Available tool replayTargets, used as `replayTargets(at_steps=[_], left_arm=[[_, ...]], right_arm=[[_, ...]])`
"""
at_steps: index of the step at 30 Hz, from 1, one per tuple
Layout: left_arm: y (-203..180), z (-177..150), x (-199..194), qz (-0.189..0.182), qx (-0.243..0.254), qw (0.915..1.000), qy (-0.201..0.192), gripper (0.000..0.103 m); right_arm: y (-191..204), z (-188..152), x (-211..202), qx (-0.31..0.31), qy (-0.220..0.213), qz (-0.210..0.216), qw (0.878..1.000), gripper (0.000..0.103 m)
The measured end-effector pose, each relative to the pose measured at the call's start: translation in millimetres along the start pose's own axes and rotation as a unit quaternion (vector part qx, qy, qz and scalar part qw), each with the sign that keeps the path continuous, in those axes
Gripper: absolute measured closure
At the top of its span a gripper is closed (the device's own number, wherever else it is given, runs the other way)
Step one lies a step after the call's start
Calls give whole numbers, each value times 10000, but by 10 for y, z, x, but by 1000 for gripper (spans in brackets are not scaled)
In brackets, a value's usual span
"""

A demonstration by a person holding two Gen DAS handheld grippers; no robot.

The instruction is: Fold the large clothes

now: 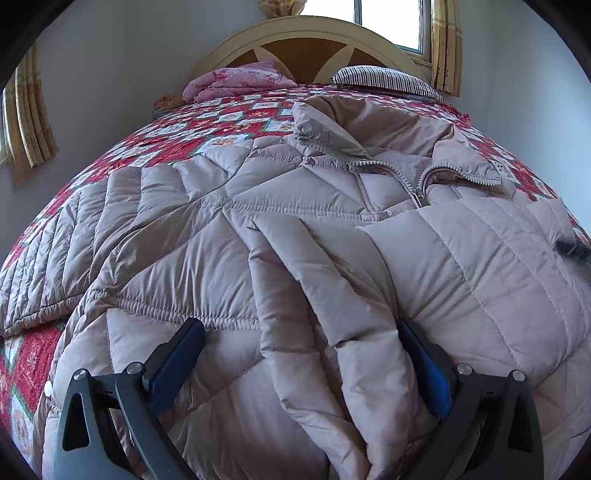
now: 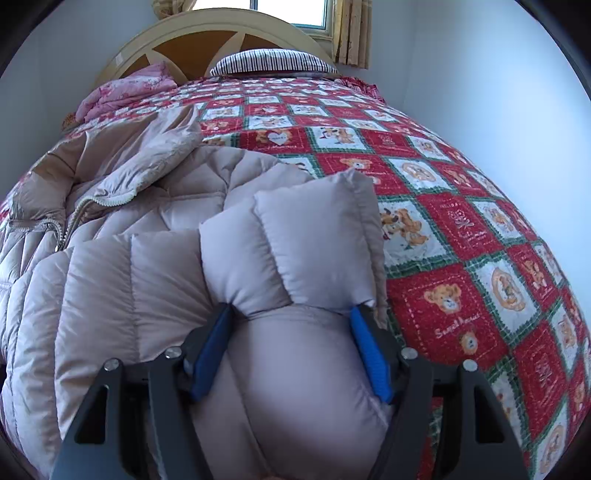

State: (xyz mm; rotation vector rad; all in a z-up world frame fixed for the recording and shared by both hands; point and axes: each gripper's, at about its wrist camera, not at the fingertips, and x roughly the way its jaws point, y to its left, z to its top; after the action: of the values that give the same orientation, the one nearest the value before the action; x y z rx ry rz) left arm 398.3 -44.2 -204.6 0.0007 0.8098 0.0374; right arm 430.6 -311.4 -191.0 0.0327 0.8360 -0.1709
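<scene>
Right up against the right wrist lens, the right gripper (image 2: 291,325) is squeezing a puffy fold of the down jacket (image 2: 155,258), its blue pads (image 2: 369,354) pressing into the padding on either side, so it is clamped on the sleeve end (image 2: 314,236), which is bulging up between and beyond the fingers. Over on the left wrist view, the left gripper (image 1: 299,350) is sitting wide apart, its blue pads (image 1: 177,365) resting down on the jacket (image 1: 295,221) with a long folded ridge of fabric (image 1: 314,314) running between them; the pads are not pinching anything.

The pale beige quilted jacket is lying spread across the bed, on top of the red, white and green bear-patterned quilt (image 2: 461,229). Its collar (image 1: 332,125) is pointing toward the headboard (image 1: 303,40), and the zipper (image 1: 413,184) is partly open at the neck. One sleeve (image 1: 74,240) is stretching out flat toward the left edge of the bed.

At the head of the bed, a striped pillow (image 2: 273,61) is lying against the arched wooden headboard, with a pink floral bundle of bedding (image 2: 125,92) beside it. Behind, yellow curtains (image 2: 351,33) are hanging by a bright window (image 1: 391,22).
</scene>
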Motion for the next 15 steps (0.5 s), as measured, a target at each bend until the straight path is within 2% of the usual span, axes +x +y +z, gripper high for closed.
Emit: replayTargets(at_steps=[2,5,8,10,12,15], left_arm=[[7,-3,-4,-17,-18,10000,-9,1],[11,-2,-12,-36,-38,10000,-15,1],[33,-9,-26,-83,-92,9999,-37,1],[41,-10,-31,-98,-117,9999,-47,1],[43,-8,-29,-112,-130,9998,-48,1],[42,-13,-33,-106,-125,9999,-47,1]], right_arm=[[-40,100,-174,90,59,-116,9999,34],[-17,227,-715,414,-463,65,9980,33],[264,256,-1065,316,-725,865,9931,32],[502,167,-1062,252,-710,1172,9902,32],[694,33,-916,90,-700,1248,9897,32],[853,-187,-565,-70,-301,1106,9934,32]])
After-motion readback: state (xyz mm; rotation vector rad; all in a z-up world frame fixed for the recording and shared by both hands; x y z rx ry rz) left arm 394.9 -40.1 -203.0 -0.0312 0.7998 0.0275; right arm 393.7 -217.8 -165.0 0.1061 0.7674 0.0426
